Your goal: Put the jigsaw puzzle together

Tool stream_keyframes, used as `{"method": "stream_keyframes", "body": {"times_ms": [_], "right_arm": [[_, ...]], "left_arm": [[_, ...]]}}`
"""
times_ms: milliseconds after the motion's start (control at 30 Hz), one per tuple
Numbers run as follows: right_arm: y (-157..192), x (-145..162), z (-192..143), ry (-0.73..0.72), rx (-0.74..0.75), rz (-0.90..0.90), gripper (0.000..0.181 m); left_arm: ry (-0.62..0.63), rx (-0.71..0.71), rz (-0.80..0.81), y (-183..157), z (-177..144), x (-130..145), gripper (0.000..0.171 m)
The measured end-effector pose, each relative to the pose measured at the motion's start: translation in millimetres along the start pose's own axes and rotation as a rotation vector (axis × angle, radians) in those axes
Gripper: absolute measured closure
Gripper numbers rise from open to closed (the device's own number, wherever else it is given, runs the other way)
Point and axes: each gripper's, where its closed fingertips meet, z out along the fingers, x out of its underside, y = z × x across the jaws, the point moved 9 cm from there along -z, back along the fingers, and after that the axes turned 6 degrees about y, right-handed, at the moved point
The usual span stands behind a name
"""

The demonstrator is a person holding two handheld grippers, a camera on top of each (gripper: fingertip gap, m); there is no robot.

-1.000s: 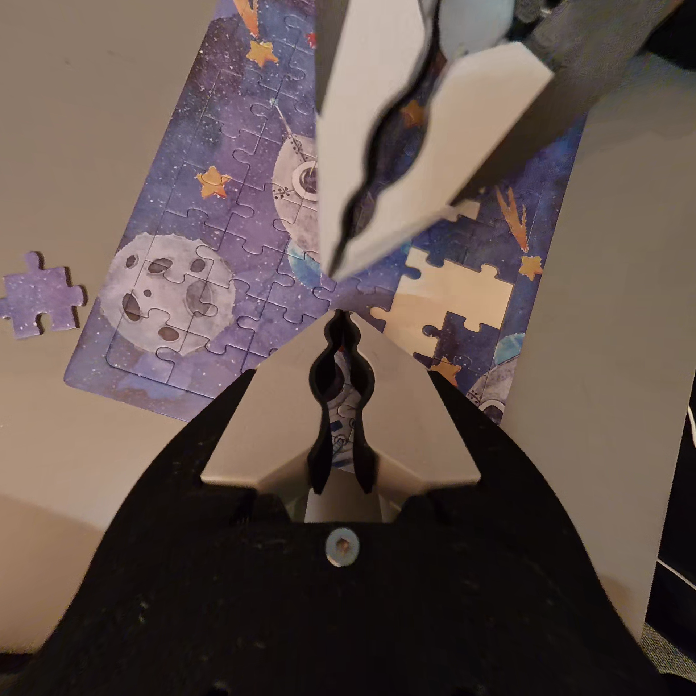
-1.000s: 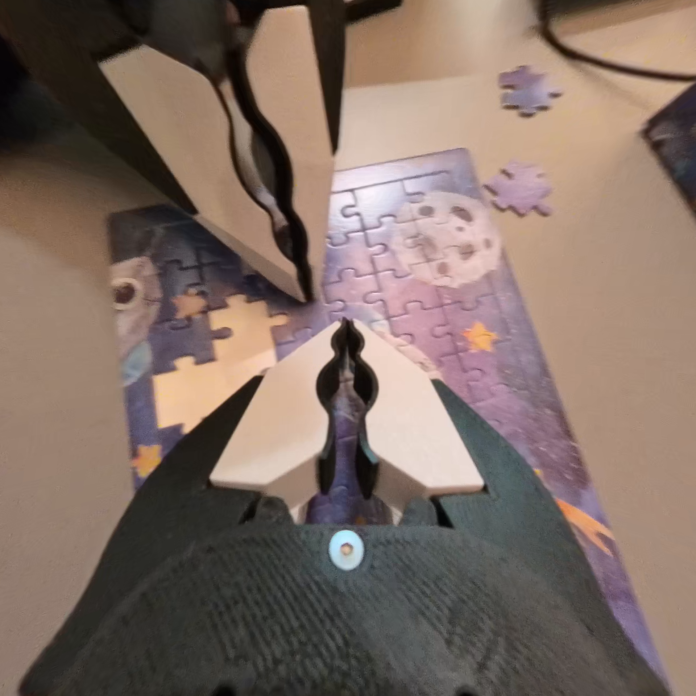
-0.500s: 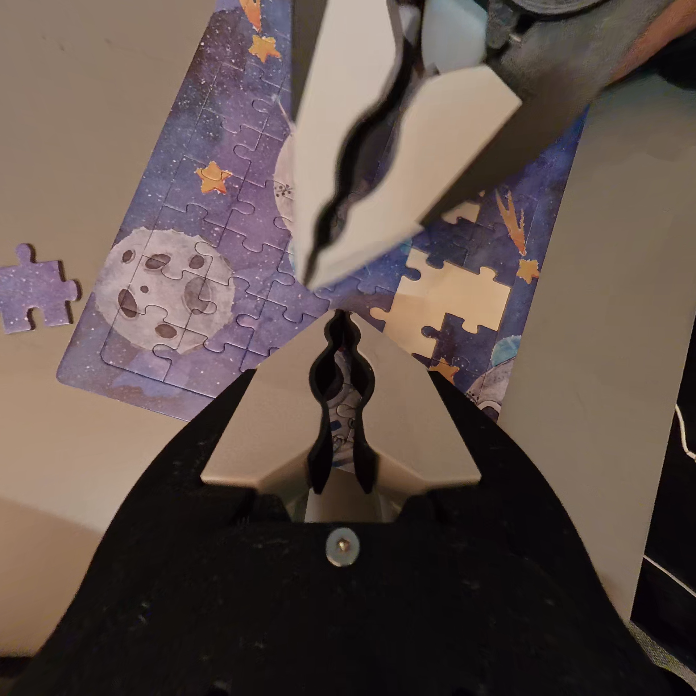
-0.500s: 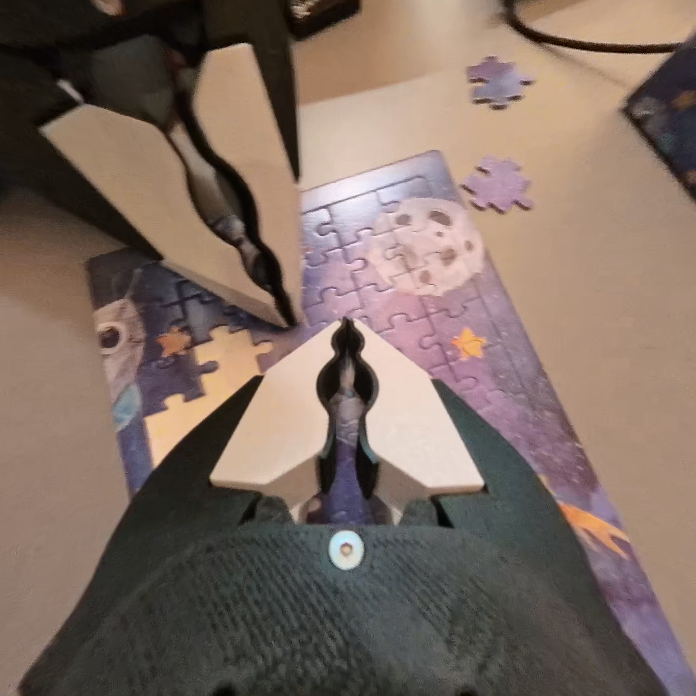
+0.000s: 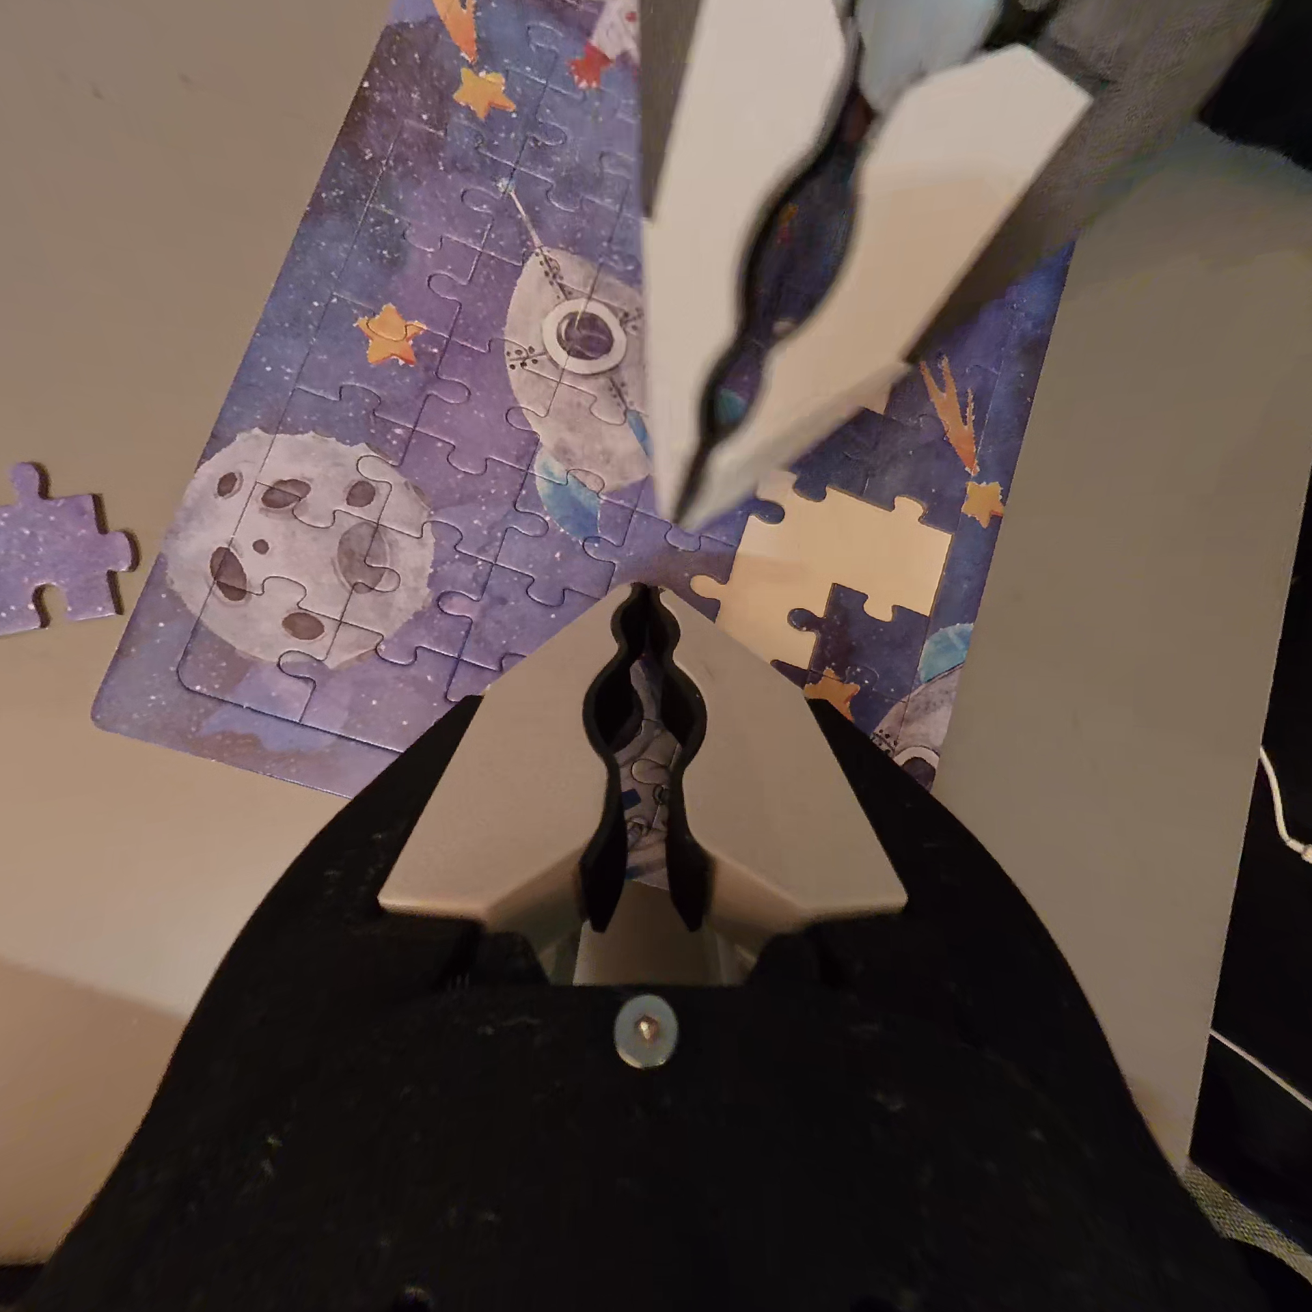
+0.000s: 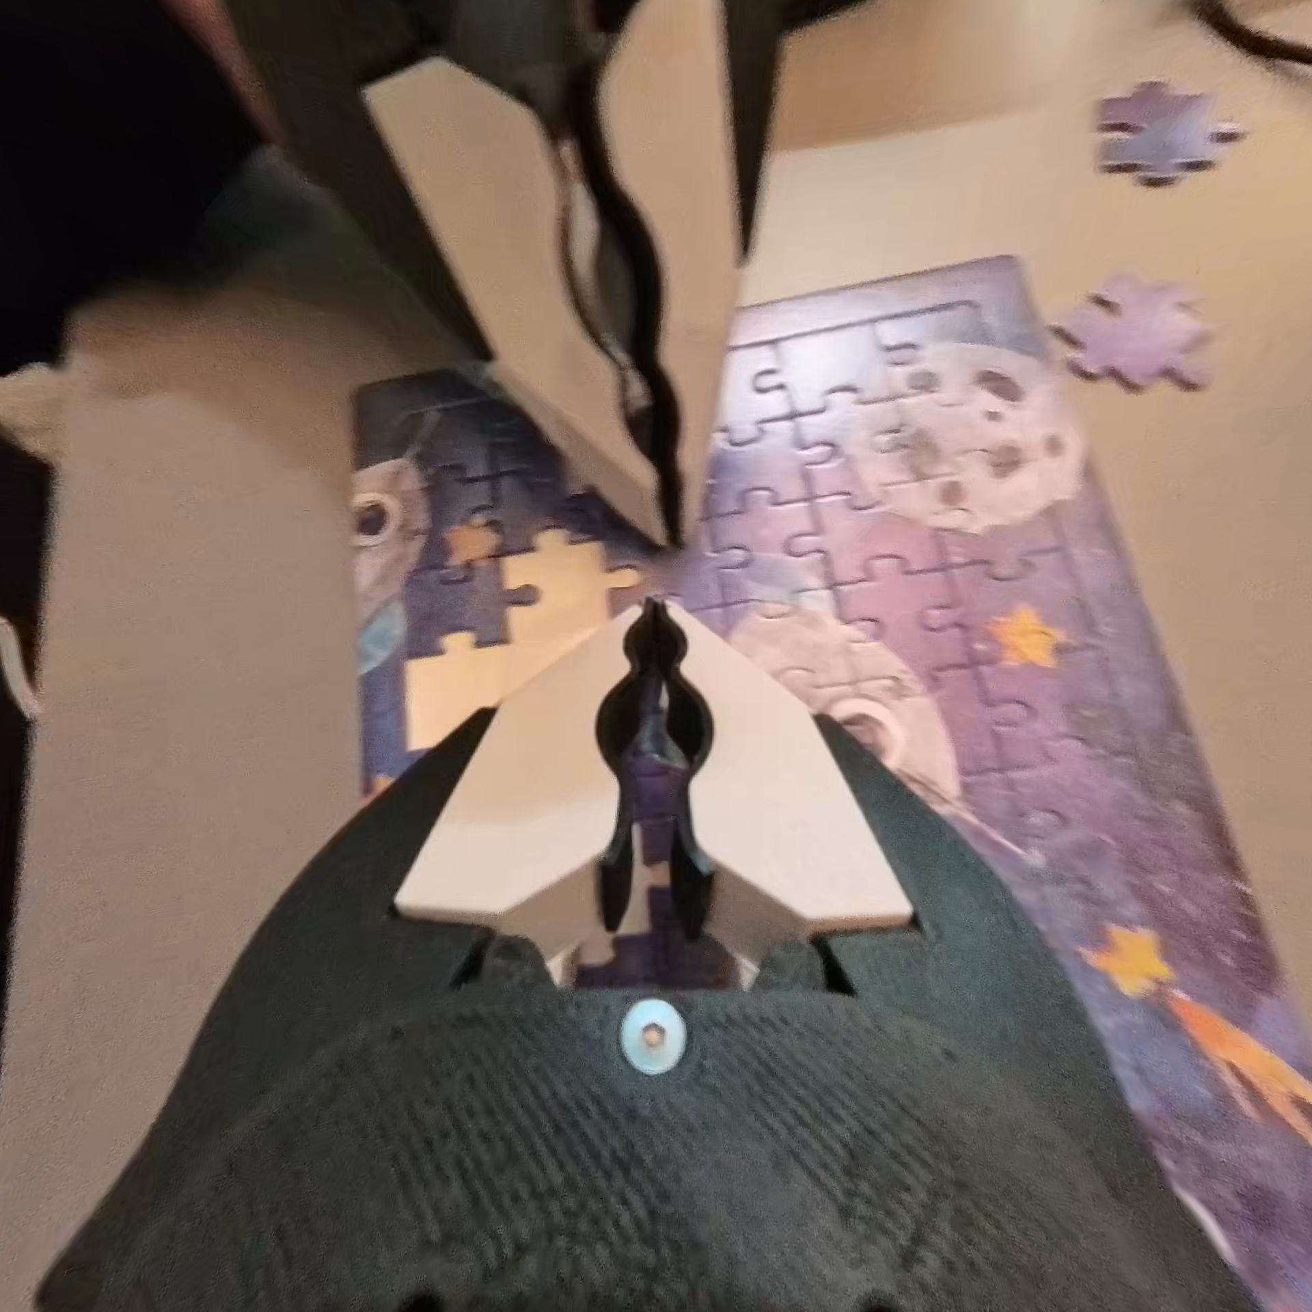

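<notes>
Both tongs are closed: my left tongs (image 5: 644, 593) have their tips pressed together over the jigsaw puzzle (image 5: 397, 440), and my right tongs (image 6: 654, 607) are pinched shut the same way. Neither pair shows a piece at its tips, though what lies deeper between the black pads is too dark to judge.

From the left wrist view, my right tongs (image 5: 685, 507) come down from the top edge and their point sits on or just above the puzzle; I cannot tell which. That point is just beside the gap (image 5: 845, 550), the pale patch where pieces are missing. From the right wrist view, my left tongs (image 6: 667, 547) point down to nearly the same spot, tip close to tip.

The puzzle lies flat on the beige desk (image 5: 142, 213). Its long axis runs away from my left tongs, slanting up and to the right in that view, with the cratered moon (image 5: 298, 554) at the near end. In the right wrist view the moon (image 6: 980, 440) is at the far end instead.

One loose piece (image 5: 60, 550) lies on the desk just left of the puzzle, cut off by the picture edge. The right wrist view shows two loose pieces, one (image 6: 1136, 341) near the moon corner and another (image 6: 1164, 131) farther off. That view is heavily blurred, so the piece outlines are soft. My own tongs hide the puzzle's near middle in both views.
</notes>
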Motion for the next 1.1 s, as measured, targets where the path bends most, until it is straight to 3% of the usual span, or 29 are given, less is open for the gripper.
{"method": "stream_keyframes", "body": {"times_ms": [67, 133, 167, 233, 367, 533, 800, 967, 1033, 1100], "right_arm": [[4.1, 1.0, 0.2, -0.007, 0.006, -0.025, 0.181], [-4.5, -0.1, -2.4, 0.015, 0.175, -0.047, 0.181], [-1.9, -1.4, -0.5, 0.010, 0.142, -0.056, 0.181], [10.6, -3.3, 5.9, -0.016, -0.059, -0.037, 0.181], [-3.3, 0.3, -3.7, 0.027, 0.122, -0.044, 0.181], [5.7, -3.5, -4.2, -0.038, 0.016, -0.035, 0.181], [2.7, 7.1, -7.3, 0.008, 0.081, -0.058, 0.181], [0.7, 6.7, -22.4, -0.104, 0.061, -0.029, 0.181], [-1.7, 14.4, -14.9, -0.017, 0.053, -0.017, 0.181], [-0.5, 15.4, -17.0, -0.032, 0.081, -0.044, 0.181]], "left_arm": [[0.000, -0.002, 0.011, -0.3, -0.2, 0.4, 0.171], [-0.003, 0.010, 0.014, -0.5, -0.4, 1.1, 0.171], [-0.002, 0.029, 0.010, -1.2, -0.4, 1.6, 0.171], [-0.001, 0.053, -0.004, -1.8, -0.3, 1.8, 0.171], [0.002, 0.077, 0.012, -3.8, -0.7, 3.0, 0.171], [-0.025, 0.068, 0.082, -9.4, -0.8, -0.7, 0.171], [-0.048, 0.088, 0.060, -3.6, -1.3, 1.9, 0.171], [-0.062, 0.085, 0.066, 1.7, -1.9, 7.1, 0.171], [-0.060, 0.091, 0.073, 0.7, -0.8, 6.9, 0.171], [-0.102, 0.074, 0.092, -1.0, -5.7, 3.7, 0.171]]}}
